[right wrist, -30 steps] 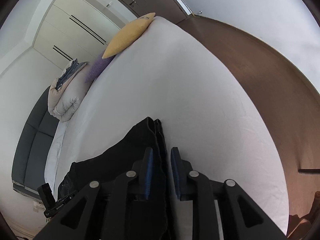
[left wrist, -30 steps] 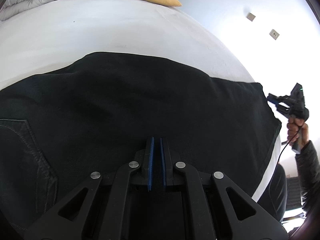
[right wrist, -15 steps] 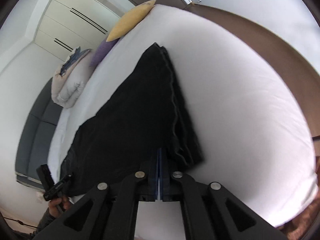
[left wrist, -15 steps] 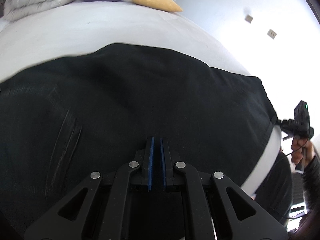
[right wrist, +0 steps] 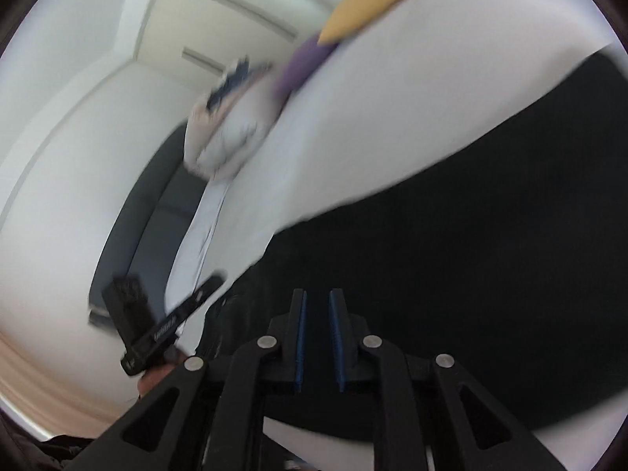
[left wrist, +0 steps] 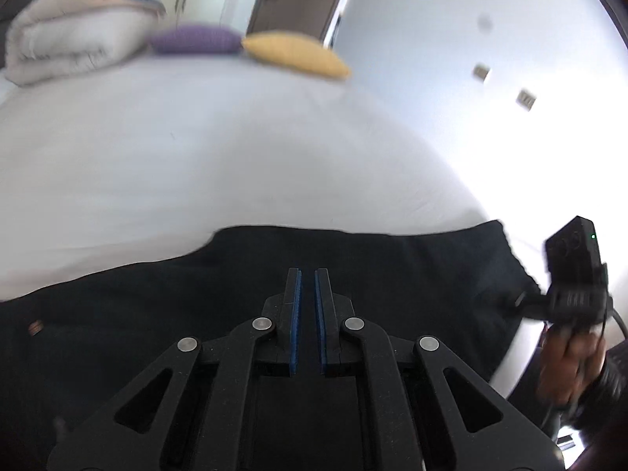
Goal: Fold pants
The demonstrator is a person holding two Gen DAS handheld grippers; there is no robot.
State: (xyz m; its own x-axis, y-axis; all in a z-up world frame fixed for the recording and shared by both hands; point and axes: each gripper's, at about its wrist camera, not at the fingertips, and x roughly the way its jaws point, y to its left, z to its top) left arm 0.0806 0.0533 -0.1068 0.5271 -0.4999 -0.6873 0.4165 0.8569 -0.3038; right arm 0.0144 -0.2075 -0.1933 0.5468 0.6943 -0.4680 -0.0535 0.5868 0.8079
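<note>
- The left gripper (left wrist: 307, 274) is seen clenched almost to touching; dark cloth fills the view below it, and whether any is pinched cannot be told.
- The right gripper (right wrist: 317, 296) is seen with its jaws opening and a clear gap between the blue pads; nothing is seen between them.
- A second ago the right gripper was at the hem end of the pants (left wrist: 353, 267), half a second ago it was closed on the edge, and now the black cloth lies doubled across the white bed (left wrist: 196, 149).
- By this, one fold is judged laid and released; a further fold is probably still owed.
- Counted: two grippers, one pair of pants, one bed, one purple cushion (left wrist: 194, 39), one yellow cushion (left wrist: 294, 55), one rolled duvet (left wrist: 74, 43).
</note>
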